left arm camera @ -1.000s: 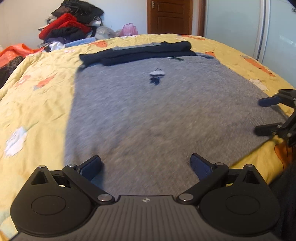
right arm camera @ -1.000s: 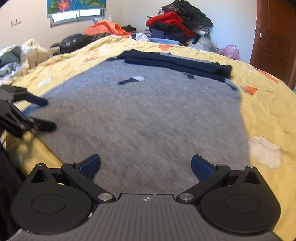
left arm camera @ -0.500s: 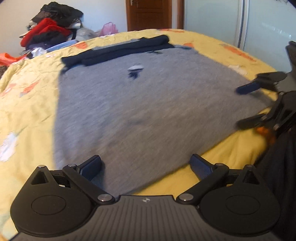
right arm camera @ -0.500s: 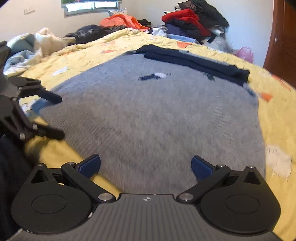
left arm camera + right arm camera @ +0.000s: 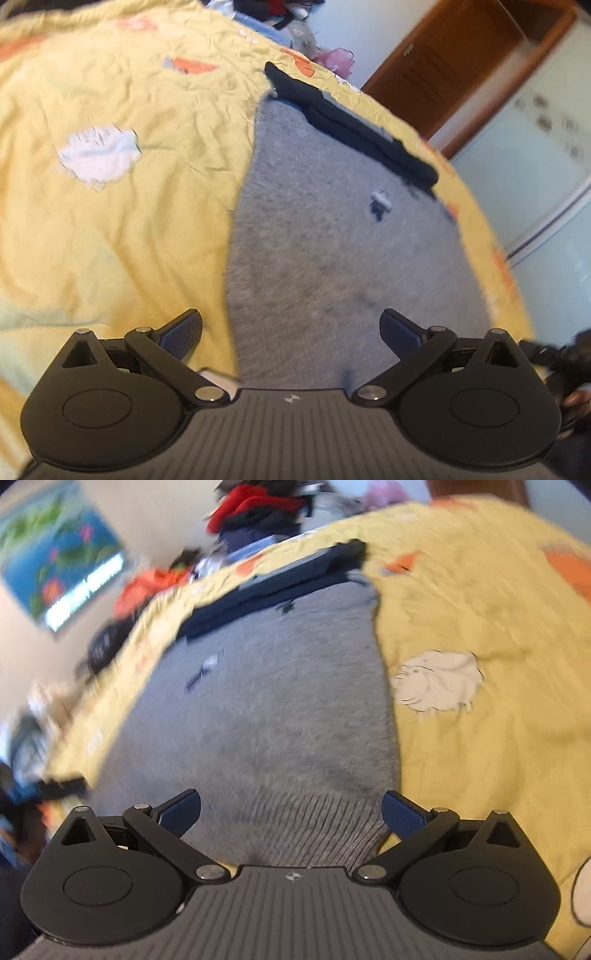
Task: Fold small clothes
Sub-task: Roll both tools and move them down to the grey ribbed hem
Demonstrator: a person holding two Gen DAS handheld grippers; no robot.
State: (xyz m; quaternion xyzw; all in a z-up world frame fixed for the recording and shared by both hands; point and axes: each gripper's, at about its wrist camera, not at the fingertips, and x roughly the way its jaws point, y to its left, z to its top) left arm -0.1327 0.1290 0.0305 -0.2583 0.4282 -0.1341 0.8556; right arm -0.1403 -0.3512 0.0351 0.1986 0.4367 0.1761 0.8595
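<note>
A grey knitted garment lies flat on the yellow bedspread, with its dark navy part folded across the far end. My left gripper is open over the garment's near left corner, its left finger above the bedspread. My right gripper is open over the grey garment at its near right corner, where the ribbed hem lies between the fingers. The navy part also shows at the far end here. The other gripper appears dimly at the right edge of the left wrist view.
A heap of red and dark clothes sits beyond the bed. Orange clothing lies at the far left. A brown door and a pale wardrobe stand behind. The bedspread spreads wide on either side of the garment.
Both grippers have swung outward and tilted, the left toward the garment's near left corner, the right toward the near right corner. Both stay open. The garment has not moved.
</note>
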